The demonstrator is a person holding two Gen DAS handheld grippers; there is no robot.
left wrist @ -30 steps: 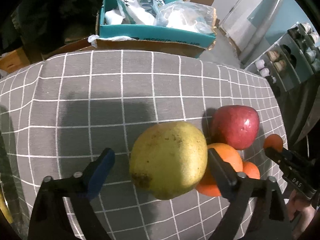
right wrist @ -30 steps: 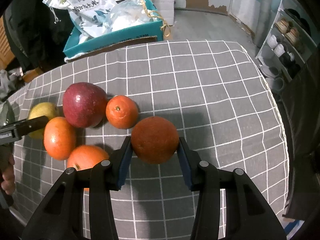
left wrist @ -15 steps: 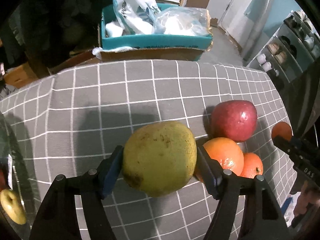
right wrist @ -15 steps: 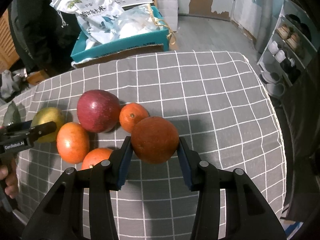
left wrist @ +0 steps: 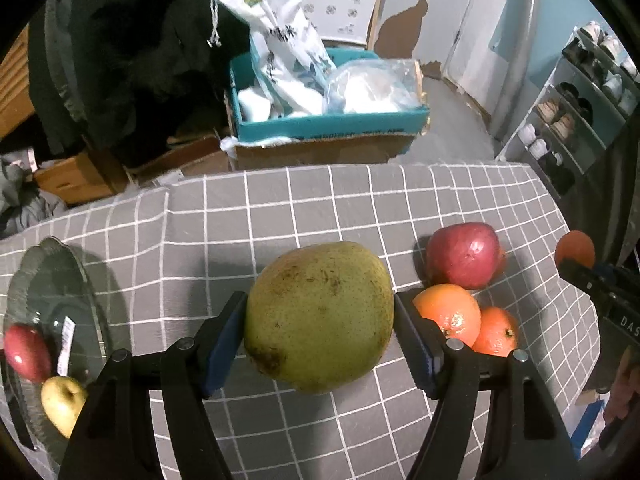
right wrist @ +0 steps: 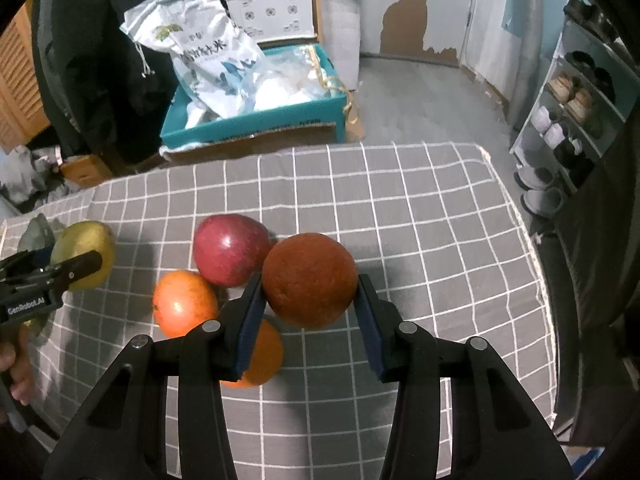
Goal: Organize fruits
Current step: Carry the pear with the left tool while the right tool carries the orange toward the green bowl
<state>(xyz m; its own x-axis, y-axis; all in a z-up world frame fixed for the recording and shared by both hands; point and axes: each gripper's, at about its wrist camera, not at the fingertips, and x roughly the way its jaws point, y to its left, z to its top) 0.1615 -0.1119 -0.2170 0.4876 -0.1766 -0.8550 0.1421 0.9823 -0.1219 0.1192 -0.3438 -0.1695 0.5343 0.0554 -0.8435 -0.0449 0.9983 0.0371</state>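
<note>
- The left gripper [left wrist: 320,320] pinched the pear [left wrist: 319,316]; the right gripper [right wrist: 310,292] pinched a dark orange [right wrist: 309,280], both apparently lifted.
- Next likely called for carrying them leftward to the glass plate [left wrist: 86,280].

1. Black plastic left gripper [left wrist: 320,336], blue pads [left wrist: 222,340], silver screws [left wrist: 455,344] at the pivots.
2. Same build on the right gripper [right wrist: 310,308].
3. White "GenRoboAI" lettering [right wrist: 26,307] on one side.

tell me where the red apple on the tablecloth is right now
In the left wrist view the red apple sits right of centre on the checked tablecloth, just behind two oranges and right of the held pear.
</note>
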